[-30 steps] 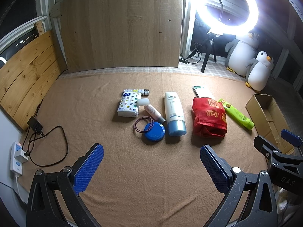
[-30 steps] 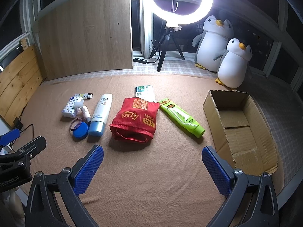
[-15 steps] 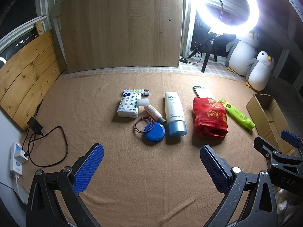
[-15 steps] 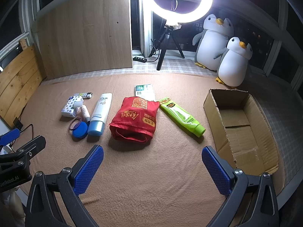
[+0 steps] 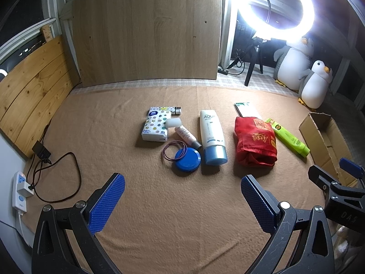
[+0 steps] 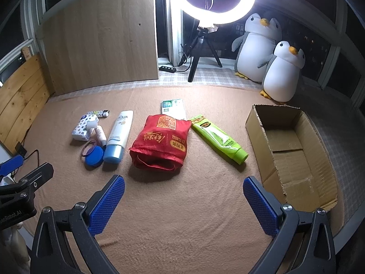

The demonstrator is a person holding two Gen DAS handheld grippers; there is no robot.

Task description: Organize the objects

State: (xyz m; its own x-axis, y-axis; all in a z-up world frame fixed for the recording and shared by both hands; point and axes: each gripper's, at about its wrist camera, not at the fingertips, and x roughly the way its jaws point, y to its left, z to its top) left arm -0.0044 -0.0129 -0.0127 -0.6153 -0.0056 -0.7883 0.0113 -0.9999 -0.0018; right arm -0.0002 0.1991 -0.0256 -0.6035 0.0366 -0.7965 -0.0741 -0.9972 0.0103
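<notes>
A row of objects lies on the tan blanket: a tissue pack, a small pink tube, a purple hair tie, a blue round lid, a white AQUA tube, a red pouch, a green tube and a white-green packet. An open cardboard box stands at the right. My left gripper is open and empty, short of the lid. My right gripper is open and empty, short of the red pouch.
A wooden board leans at the back. A ring light on a tripod and two plush penguins stand behind the blanket. A power strip with cable lies at the left edge.
Both views have shifted very slightly; the objects have not moved and both grippers stay open.
</notes>
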